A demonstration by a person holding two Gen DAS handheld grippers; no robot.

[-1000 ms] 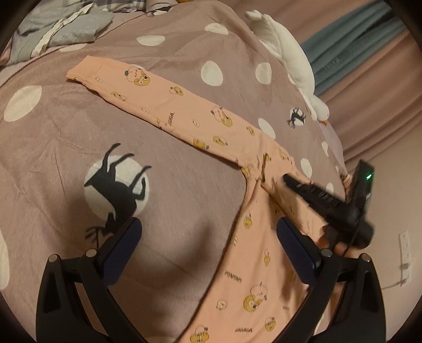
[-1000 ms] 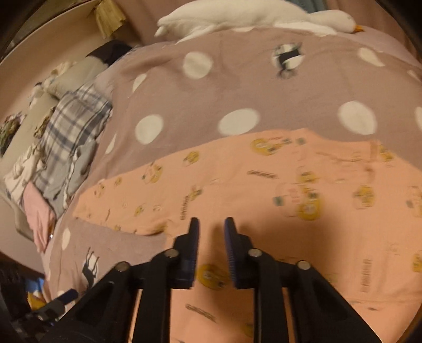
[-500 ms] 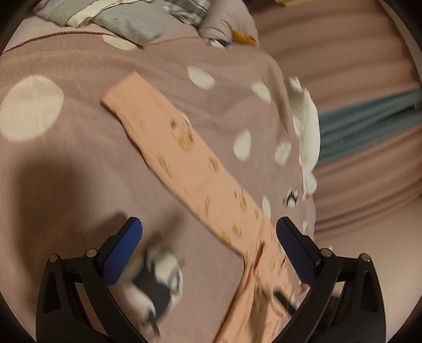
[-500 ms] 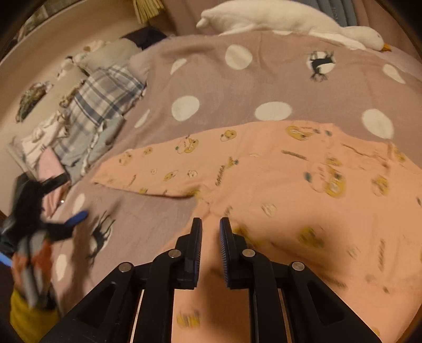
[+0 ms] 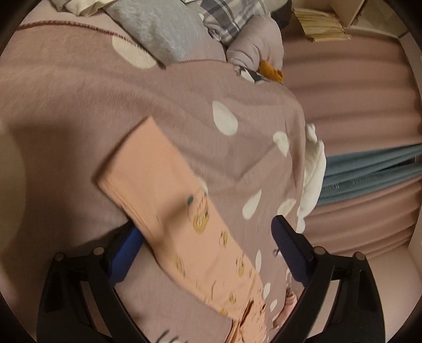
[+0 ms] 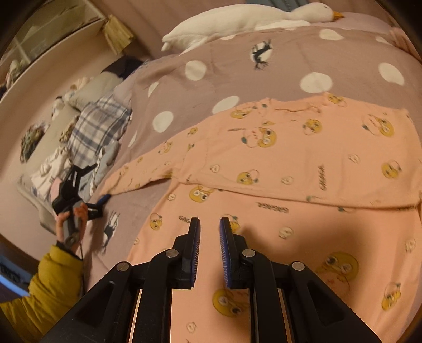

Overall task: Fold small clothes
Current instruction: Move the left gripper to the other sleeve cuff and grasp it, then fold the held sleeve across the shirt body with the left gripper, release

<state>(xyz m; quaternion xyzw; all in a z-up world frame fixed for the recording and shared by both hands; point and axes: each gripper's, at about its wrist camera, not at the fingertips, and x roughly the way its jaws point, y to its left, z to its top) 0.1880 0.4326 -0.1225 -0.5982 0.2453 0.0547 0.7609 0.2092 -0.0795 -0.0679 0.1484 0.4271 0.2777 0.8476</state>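
A small peach garment with yellow cartoon prints [image 6: 303, 168] lies flat on the mauve dotted blanket [image 6: 237, 71]. One long sleeve [image 5: 163, 190] stretches out to its cuff. My left gripper [image 5: 208, 237] is open, its jaws wide on either side of that sleeve near the cuff; the sleeve covers part of the left blue pad [image 5: 126, 250]. It also shows in the right wrist view [image 6: 76, 190], held by a hand at the sleeve's end. My right gripper [image 6: 209, 232] is a little open and empty, above the garment's body.
A white plush goose [image 6: 245, 23] lies along the blanket's far edge. A heap of plaid and grey clothes [image 6: 92, 132] lies beyond the sleeve's cuff, also in the left wrist view [image 5: 168, 29]. Pink and teal curtains [image 5: 364, 171] hang beyond the bed.
My left gripper has moved along the sleeve out to its cuff and lowered around it. My right gripper has risen off the garment and its jaws have parted slightly.
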